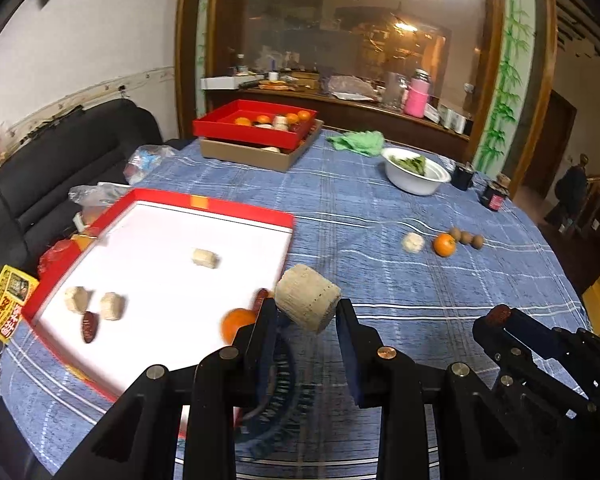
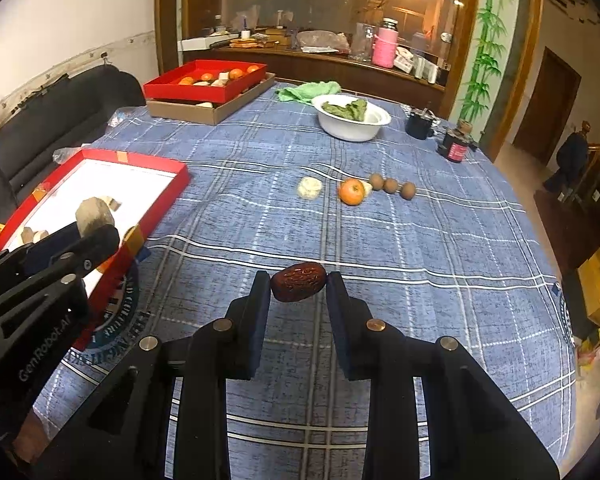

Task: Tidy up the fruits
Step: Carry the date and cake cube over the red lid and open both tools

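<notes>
My left gripper (image 1: 305, 306) is shut on a beige cylindrical chunk (image 1: 308, 304), held just past the right edge of a red tray with a white floor (image 1: 160, 236). Several beige chunks, a dark red date (image 1: 89, 326) and an orange (image 1: 236, 322) lie in that tray. My right gripper (image 2: 298, 282) is shut on a dark red date (image 2: 299, 282) above the blue checked cloth. It also shows at the right of the left wrist view. Farther out on the cloth lie a beige chunk (image 2: 310, 188), an orange (image 2: 352, 191) and three small brown fruits (image 2: 392, 186).
A white bowl of greens (image 2: 352, 126), a green cloth (image 2: 308, 90) and two dark jars (image 2: 456, 146) stand at the far side. A red box of oranges sits on a cardboard box (image 2: 208, 110) at the far left. A black sofa (image 1: 60, 160) borders the table's left.
</notes>
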`<state>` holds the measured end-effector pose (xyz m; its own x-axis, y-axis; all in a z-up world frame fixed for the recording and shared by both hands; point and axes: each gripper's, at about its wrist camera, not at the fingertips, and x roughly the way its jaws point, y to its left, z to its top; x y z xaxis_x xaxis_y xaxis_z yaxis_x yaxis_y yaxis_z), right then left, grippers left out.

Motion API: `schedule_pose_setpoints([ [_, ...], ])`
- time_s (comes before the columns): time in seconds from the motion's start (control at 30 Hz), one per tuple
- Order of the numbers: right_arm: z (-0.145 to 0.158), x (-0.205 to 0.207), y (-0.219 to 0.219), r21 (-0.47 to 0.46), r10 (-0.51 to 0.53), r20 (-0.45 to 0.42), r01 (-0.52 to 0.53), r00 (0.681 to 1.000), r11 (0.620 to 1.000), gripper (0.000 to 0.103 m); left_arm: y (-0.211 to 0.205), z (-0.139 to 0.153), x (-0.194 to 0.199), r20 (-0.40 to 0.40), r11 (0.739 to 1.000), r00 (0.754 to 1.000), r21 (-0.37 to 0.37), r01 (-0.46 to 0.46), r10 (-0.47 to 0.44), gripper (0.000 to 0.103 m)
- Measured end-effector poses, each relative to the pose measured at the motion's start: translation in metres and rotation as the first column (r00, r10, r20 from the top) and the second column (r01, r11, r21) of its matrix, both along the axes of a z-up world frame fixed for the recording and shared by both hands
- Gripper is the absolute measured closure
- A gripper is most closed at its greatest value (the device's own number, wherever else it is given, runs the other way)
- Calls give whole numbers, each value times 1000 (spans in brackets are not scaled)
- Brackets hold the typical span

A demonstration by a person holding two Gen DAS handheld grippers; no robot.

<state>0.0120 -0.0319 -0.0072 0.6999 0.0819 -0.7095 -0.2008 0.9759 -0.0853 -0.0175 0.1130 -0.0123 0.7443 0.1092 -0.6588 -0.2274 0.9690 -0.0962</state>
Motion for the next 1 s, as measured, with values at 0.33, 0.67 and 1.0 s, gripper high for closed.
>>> schedule_pose_setpoints([
  [0.33, -5, 8, 66, 23, 151, -17, -150, 988, 988, 75, 88, -9, -14, -29, 979, 979, 24, -200, 201, 74],
  [0.67, -10, 27, 140, 200, 381, -27, -369, 924, 908, 75, 173, -23, -3, -77, 943, 940, 23, -331, 332, 74],
  [1.0, -41, 59, 179, 216, 420, -95, -393, 903, 894, 75, 184, -36, 44, -126, 959, 951, 73, -274, 282, 74],
])
